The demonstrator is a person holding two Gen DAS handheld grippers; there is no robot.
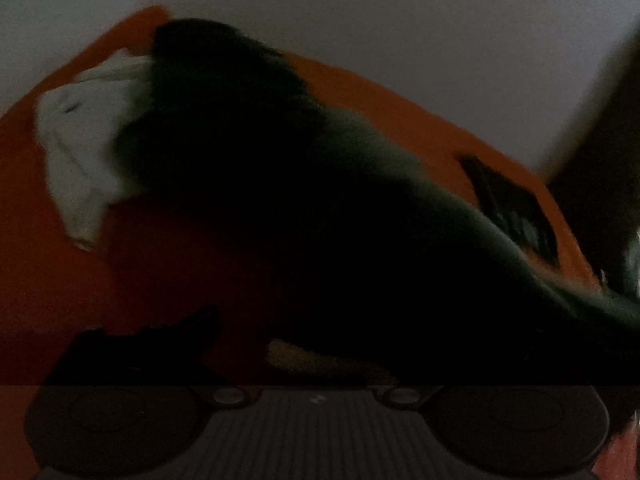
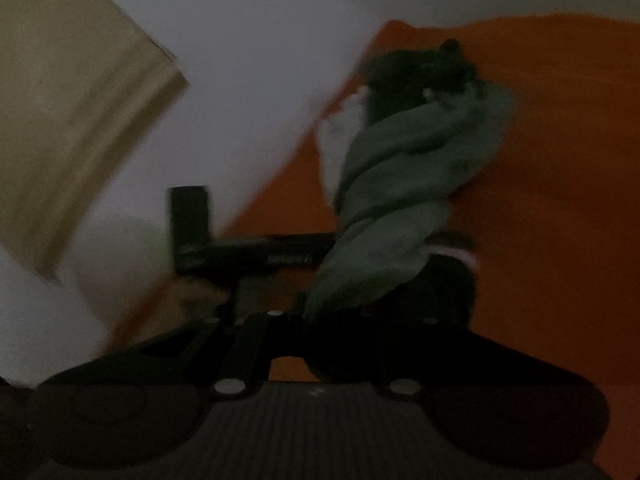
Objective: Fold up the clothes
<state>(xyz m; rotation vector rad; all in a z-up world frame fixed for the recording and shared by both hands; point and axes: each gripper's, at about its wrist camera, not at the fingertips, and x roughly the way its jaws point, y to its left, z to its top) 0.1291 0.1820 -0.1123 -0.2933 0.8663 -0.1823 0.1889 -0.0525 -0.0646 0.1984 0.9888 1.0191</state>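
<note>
the right gripper (image 2: 320, 312) pinches the twisted green cloth (image 2: 400, 184); the left gripper's hold is hidden (too dark). no folding done yet.

Likely home, orange bedsheet (image 2: 560, 160), white wall (image 2: 248, 80)

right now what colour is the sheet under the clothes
Orange. The sheet shows best in the right wrist view, beneath the twisted grey-green garment.

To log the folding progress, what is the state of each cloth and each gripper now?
green garment: twisted, unfolded, end in right gripper.
white garment: crumpled on orange cover.
right gripper: shut on green garment.
left gripper: too dark to tell.
</note>
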